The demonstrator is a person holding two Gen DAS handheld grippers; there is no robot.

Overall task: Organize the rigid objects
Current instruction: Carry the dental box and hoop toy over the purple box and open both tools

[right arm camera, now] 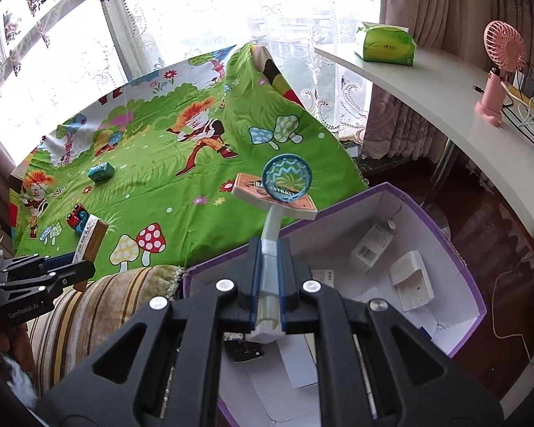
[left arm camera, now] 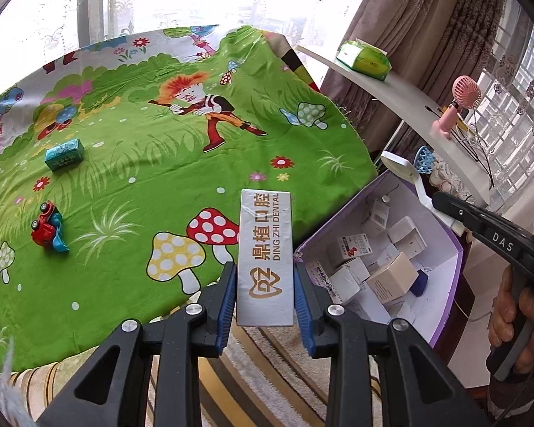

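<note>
My left gripper (left arm camera: 266,284) is shut on a silver dental box (left arm camera: 266,249), held upright over the edge of the green cartoon cloth (left arm camera: 160,178); the box also shows in the right wrist view (right arm camera: 89,240). My right gripper (right arm camera: 267,277) is shut on the white post of a toy basketball hoop (right arm camera: 286,179), above the purple storage box (right arm camera: 445,210). The hoop and purple box (left arm camera: 455,263) show at the right of the left wrist view. A teal box (left arm camera: 64,154) and a red toy car (left arm camera: 48,229) lie on the cloth.
The purple box holds several small white and tan cartons (left arm camera: 391,277). A curved white shelf (right arm camera: 445,89) at the right carries a green tissue pack (right arm camera: 386,44) and a pink fan (right arm camera: 500,67) with cables. A striped cushion (right arm camera: 99,302) lies below the cloth's front edge.
</note>
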